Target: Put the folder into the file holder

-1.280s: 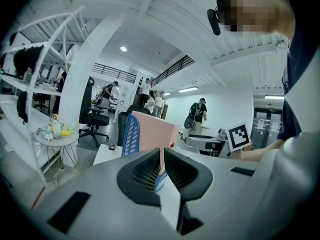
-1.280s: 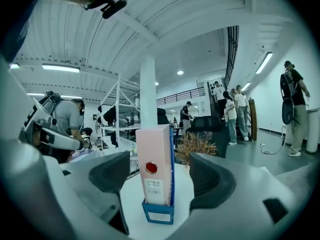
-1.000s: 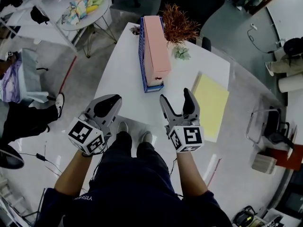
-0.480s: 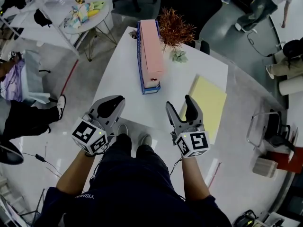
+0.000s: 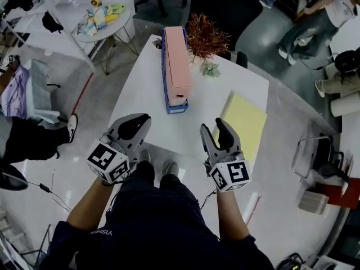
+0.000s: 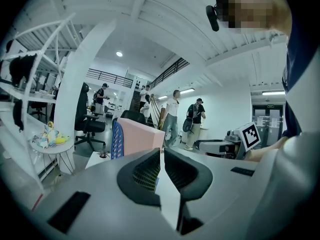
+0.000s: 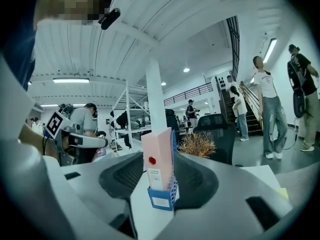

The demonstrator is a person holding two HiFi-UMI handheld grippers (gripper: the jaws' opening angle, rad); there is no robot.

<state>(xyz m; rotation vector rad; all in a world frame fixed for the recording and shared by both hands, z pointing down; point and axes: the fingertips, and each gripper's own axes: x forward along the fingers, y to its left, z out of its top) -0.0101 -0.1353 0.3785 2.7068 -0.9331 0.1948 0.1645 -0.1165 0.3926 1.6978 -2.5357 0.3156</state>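
A yellow folder [image 5: 243, 125] lies flat on the right side of the white table [image 5: 152, 94]; one corner of the folder [image 7: 281, 193] shows in the right gripper view. At the table's far end stands a blue file holder [image 5: 167, 97] with a pink folder [image 5: 176, 61] upright in it. My right gripper [image 5: 213, 126] hovers over the near edge, just left of the yellow folder. Its jaws are closing with nothing between them, and the file holder [image 7: 161, 198] shows beyond the gap. My left gripper [image 5: 140, 118] is shut and empty at the near left edge.
A dried reddish plant [image 5: 205, 37] stands right of the file holder at the far edge. A small round table [image 5: 101, 16] with colourful items sits off the far left. Several people stand or sit around the room. An office chair [image 7: 220, 134] is behind the table.
The right gripper's jaws have narrowed from wide apart. Both grippers sit slightly lower and further right in the head view, and the left stays shut.
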